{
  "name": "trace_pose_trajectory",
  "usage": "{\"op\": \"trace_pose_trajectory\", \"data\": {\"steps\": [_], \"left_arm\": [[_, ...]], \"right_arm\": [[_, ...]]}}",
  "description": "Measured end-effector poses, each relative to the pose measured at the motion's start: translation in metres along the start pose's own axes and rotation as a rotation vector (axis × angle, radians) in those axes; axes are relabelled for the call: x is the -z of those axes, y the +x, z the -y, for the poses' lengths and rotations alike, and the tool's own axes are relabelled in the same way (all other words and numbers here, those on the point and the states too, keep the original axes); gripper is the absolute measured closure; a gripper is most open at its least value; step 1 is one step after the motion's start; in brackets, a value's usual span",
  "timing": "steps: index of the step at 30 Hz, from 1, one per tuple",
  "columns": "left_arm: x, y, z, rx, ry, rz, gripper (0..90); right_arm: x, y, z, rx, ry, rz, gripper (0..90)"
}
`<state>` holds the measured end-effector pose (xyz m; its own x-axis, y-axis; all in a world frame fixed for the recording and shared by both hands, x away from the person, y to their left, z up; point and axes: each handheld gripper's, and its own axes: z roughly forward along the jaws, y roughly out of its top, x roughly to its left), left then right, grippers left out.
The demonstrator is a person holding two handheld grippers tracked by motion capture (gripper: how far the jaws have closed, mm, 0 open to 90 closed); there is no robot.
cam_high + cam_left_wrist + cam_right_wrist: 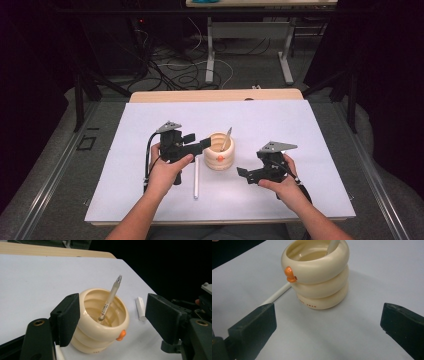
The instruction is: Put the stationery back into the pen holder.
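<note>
The left gripper [200, 145] has its jaws spread wide at the left side of the cream ringed pen holder [219, 151], one jaw against its rim in the left gripper view, gripping nothing. The right gripper [243, 175], also wide and holding nothing, hangs near and to the right of the holder, apart from it. The holder stands upright mid-bench [300, 130] with one pen [108, 302] leaning inside. A white pen [196, 178] lies flat just left of the holder.
</note>
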<state>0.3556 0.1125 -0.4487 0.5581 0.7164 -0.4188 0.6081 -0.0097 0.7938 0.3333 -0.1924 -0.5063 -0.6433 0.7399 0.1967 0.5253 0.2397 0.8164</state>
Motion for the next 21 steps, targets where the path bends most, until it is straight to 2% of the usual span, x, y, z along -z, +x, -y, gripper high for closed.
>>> {"op": "trace_pose_trajectory", "data": {"steps": [2, 7, 11, 13, 14, 21], "left_arm": [[0.003, 0.001, 0.001, 0.036, 0.030, 0.001, 27.0], [0.005, 0.008, 0.004, 0.079, 0.063, 0.014, 20.0], [0.007, 0.014, 0.007, 0.090, 0.085, -0.004, 18.4], [0.006, 0.016, 0.008, 0.100, 0.105, -0.011, 16.7], [0.007, 0.018, 0.009, 0.104, 0.131, -0.005, 16.6], [0.006, 0.027, 0.018, 0.123, 0.153, -0.023, 16.4]], "right_arm": [[0.000, 0.000, 0.000, -0.007, -0.001, 0.000, 0.3], [0.000, -0.001, 0.000, 0.000, 0.001, -0.001, 0.3], [0.000, 0.000, 0.000, -0.004, 0.008, -0.003, 0.4], [0.000, 0.000, 0.001, -0.007, 0.005, -0.004, 0.4], [0.000, -0.001, 0.001, -0.005, 0.017, -0.004, 0.4], [-0.001, -0.002, 0.002, -0.016, 0.010, 0.003, 0.3]]}}
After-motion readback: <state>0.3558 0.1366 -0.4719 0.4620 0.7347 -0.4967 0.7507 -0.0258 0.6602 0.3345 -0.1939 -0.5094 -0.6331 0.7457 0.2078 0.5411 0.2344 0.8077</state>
